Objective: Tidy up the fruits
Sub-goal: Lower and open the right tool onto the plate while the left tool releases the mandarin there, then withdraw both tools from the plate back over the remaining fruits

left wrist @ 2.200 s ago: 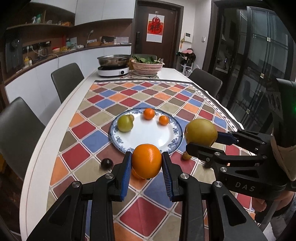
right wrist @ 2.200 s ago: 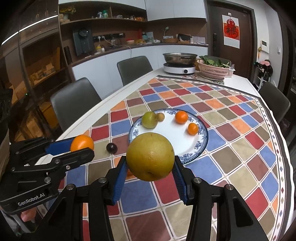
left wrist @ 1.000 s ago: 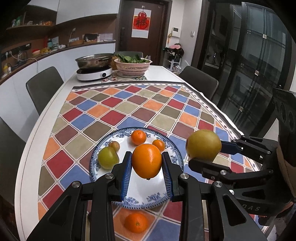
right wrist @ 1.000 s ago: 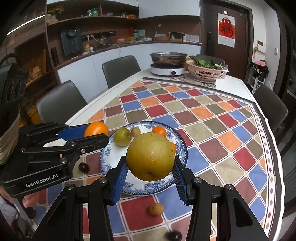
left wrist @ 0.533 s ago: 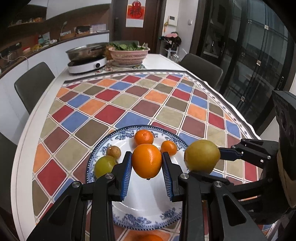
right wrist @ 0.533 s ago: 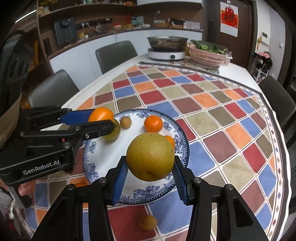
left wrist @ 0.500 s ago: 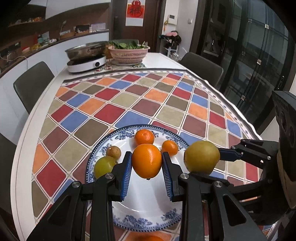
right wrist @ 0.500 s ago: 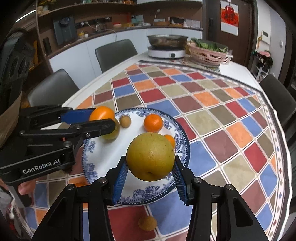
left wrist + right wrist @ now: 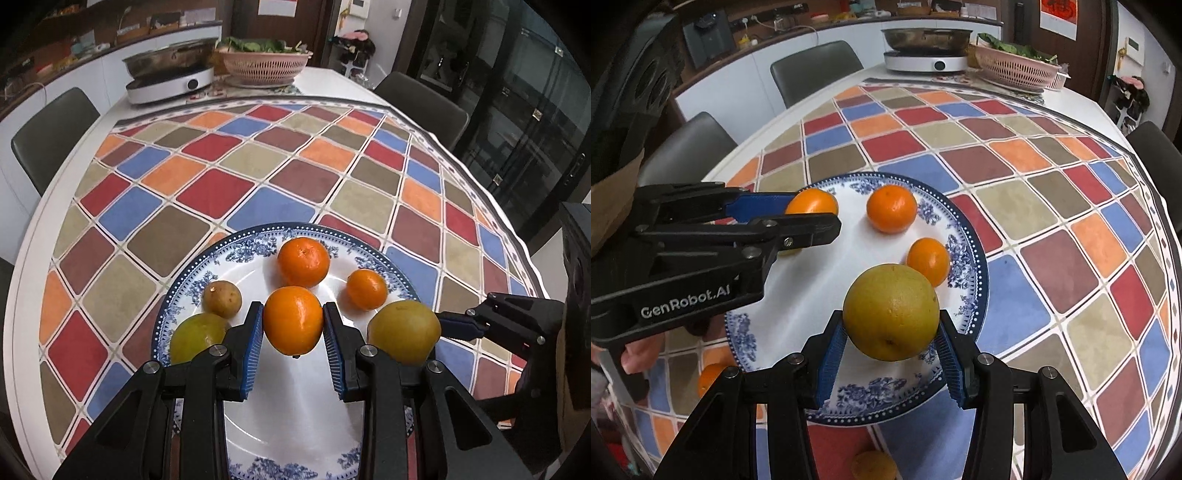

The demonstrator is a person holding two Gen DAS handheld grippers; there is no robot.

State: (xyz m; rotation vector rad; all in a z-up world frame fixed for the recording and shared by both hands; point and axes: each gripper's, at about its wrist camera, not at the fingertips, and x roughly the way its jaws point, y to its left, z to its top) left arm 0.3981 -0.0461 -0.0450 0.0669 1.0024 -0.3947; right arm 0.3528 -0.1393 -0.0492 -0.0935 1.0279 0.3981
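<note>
My left gripper [image 9: 293, 325] is shut on an orange [image 9: 293, 320] and holds it just above the blue-and-white plate [image 9: 295, 424]. My right gripper [image 9: 891, 332] is shut on a big yellow-green pear [image 9: 891, 312] over the plate's near right part [image 9: 964, 302]. On the plate lie a mandarin [image 9: 303, 262], a smaller mandarin [image 9: 366, 289], a small brown fruit [image 9: 222, 298] and a green fruit [image 9: 197, 338]. In the right wrist view the left gripper [image 9: 812, 218] with its orange [image 9: 812, 202] hovers over the plate's left side.
The plate sits on a checked tablecloth [image 9: 236, 173]. A small orange fruit [image 9: 711, 378] and a yellowish fruit [image 9: 873, 466] lie on the cloth near the plate. An induction cooker with pan [image 9: 170, 79] and a pink basket [image 9: 264, 66] stand at the far end. Chairs [image 9: 51, 136] surround the table.
Both grippers have moved forward and down over the plate, each still holding its fruit. The plate and its fruits now fill more of both views.
</note>
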